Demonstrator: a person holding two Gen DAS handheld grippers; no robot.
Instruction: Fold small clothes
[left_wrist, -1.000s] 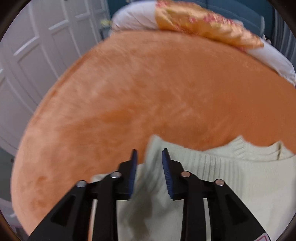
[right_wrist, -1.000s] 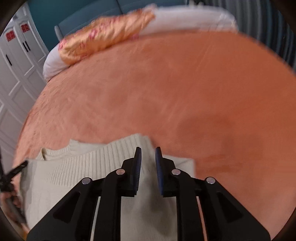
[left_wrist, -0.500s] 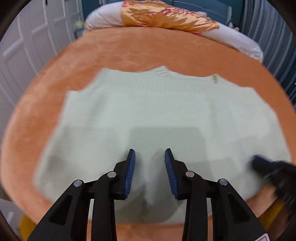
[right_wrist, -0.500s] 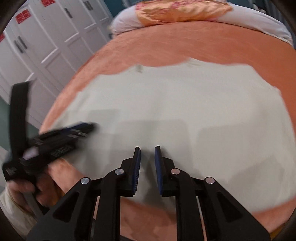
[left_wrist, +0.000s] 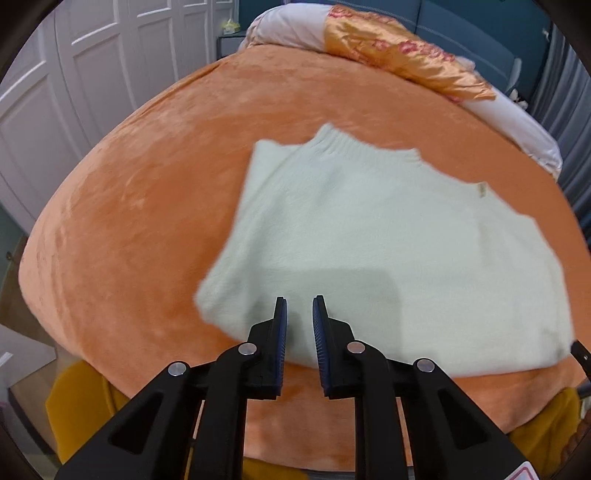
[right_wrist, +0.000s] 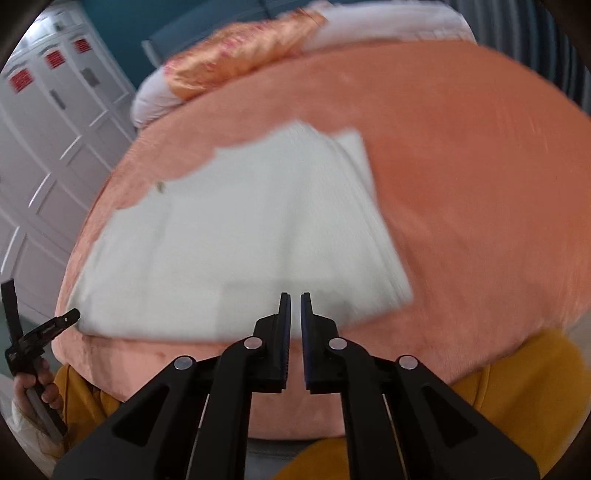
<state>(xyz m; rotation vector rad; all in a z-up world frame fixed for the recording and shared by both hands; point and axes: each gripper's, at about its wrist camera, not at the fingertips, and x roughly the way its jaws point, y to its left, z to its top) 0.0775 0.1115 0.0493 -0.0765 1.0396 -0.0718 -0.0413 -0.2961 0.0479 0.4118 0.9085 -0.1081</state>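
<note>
A cream knitted sweater lies flat and folded on the orange bed cover, its ribbed collar at the far side. It also shows in the right wrist view. My left gripper hovers over the sweater's near left edge, jaws slightly apart and empty. My right gripper hovers over the sweater's near right edge, jaws nearly closed with a thin gap, holding nothing. The left gripper also shows at the left edge of the right wrist view.
Pillows and an orange satin quilt lie at the head of the bed. White wardrobe doors stand to the left. The person's mustard yellow clothing is at the near bed edge.
Both grippers have pulled back and up from the sweater's far corners to its near edge. The sweater now lies flat in full view. The left jaws have narrowed slightly.
</note>
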